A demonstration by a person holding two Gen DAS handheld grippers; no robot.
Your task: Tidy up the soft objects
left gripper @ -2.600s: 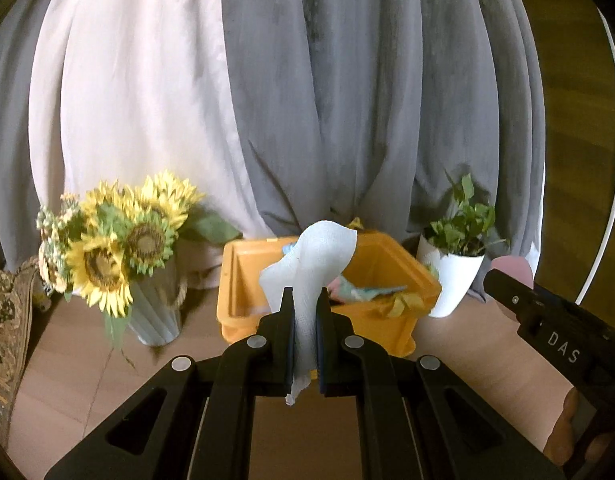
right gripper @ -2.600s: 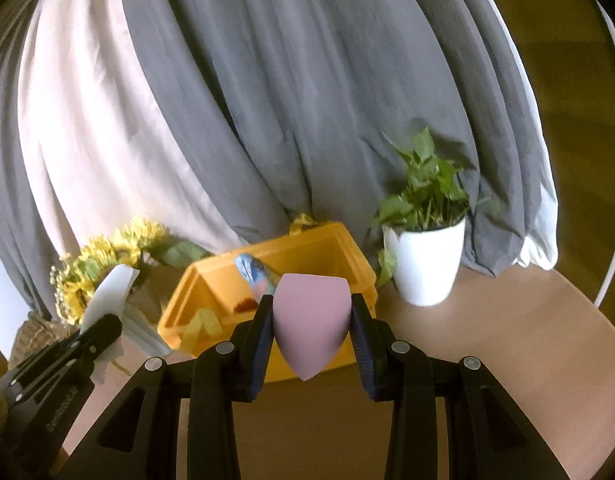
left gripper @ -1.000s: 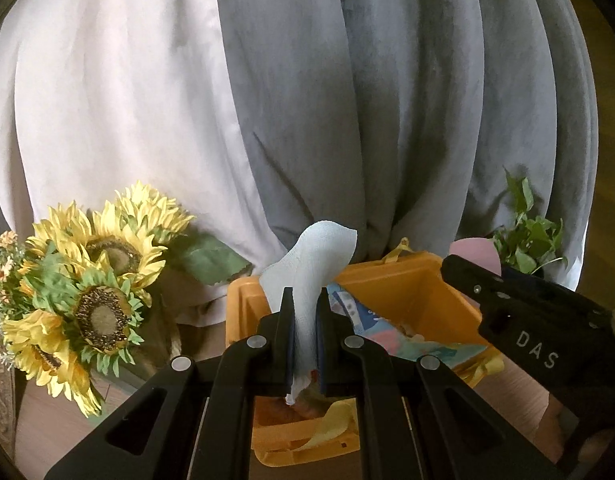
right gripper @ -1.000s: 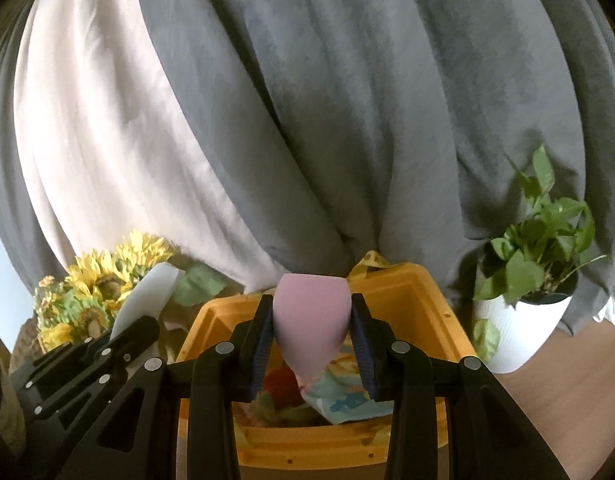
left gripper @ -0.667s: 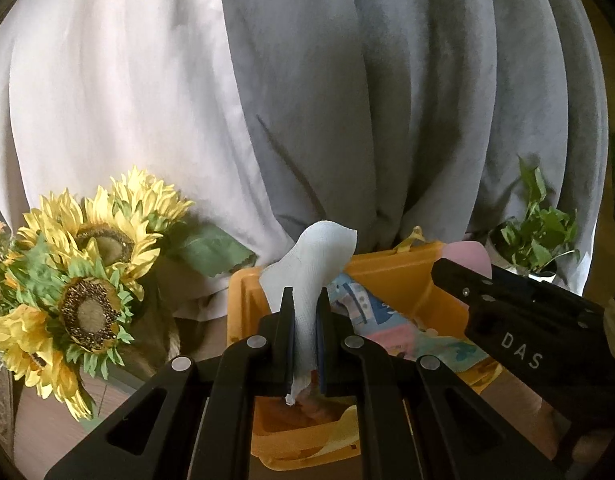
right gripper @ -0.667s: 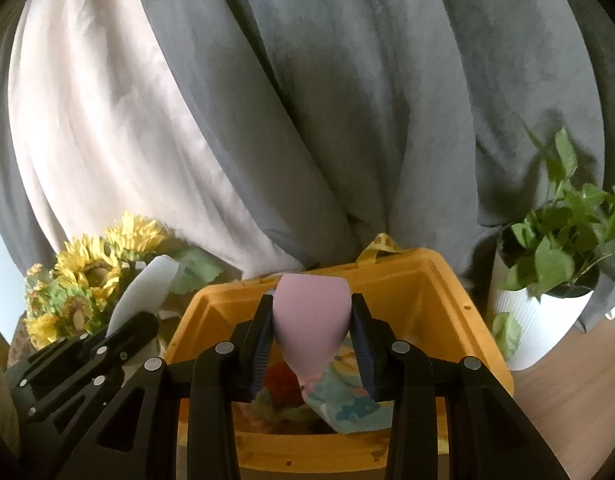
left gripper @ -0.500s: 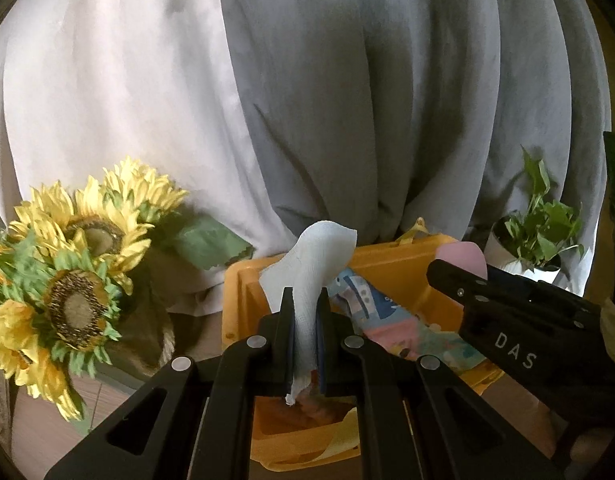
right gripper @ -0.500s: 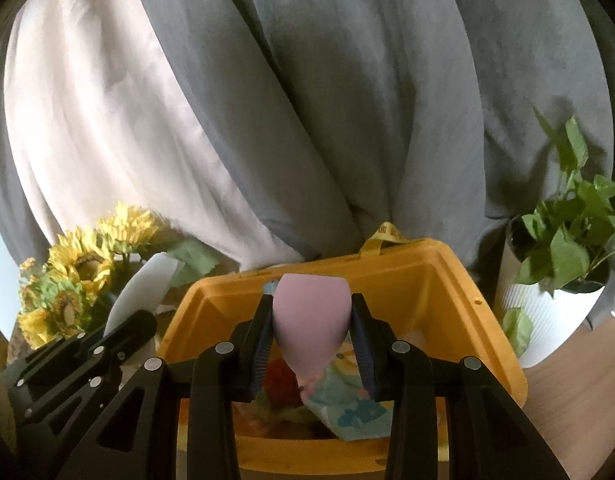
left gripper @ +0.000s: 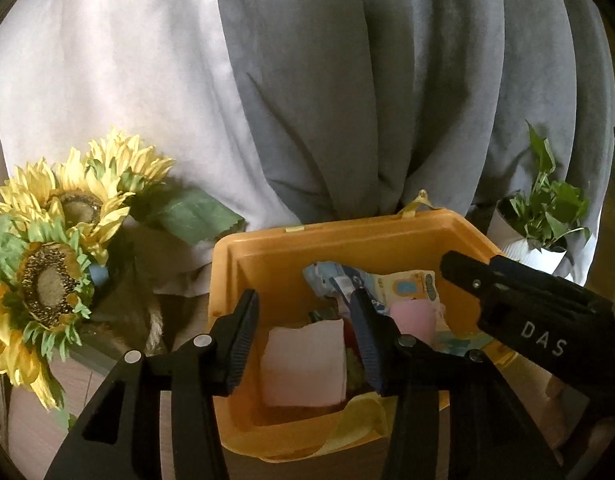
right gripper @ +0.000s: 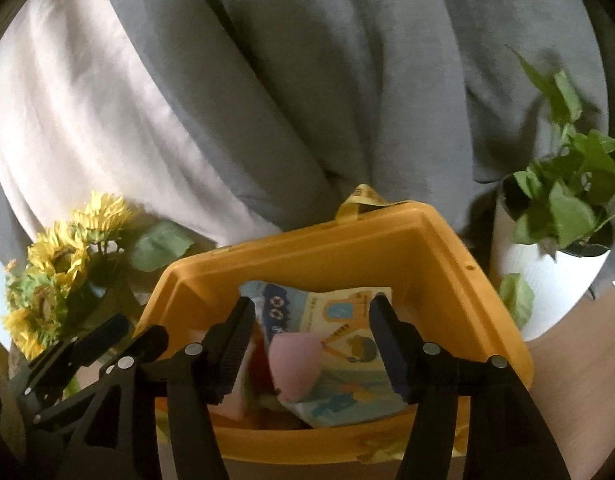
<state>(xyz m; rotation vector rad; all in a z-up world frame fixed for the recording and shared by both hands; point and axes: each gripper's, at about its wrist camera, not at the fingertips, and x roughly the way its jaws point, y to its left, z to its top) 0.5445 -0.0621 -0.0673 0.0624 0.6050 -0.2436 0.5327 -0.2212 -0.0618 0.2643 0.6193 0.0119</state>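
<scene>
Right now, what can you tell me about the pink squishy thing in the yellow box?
The pink sponge is a small, soft-looking pad with a rounded shape and a matte, pale pink surface. It lies loose inside the yellow bin, partly on a printed cloth with cartoon pictures. The right gripper hangs open just above it, its fingers on either side and not touching it. Beside it, toward the left gripper, lies a white square sponge. Its underside is hidden.

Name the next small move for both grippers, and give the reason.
Probably lift both straight up out of the orange bin. The left hand-held gripper and right hand-held gripper are open, and the white sponge and pink sponge lie inside.
</scene>
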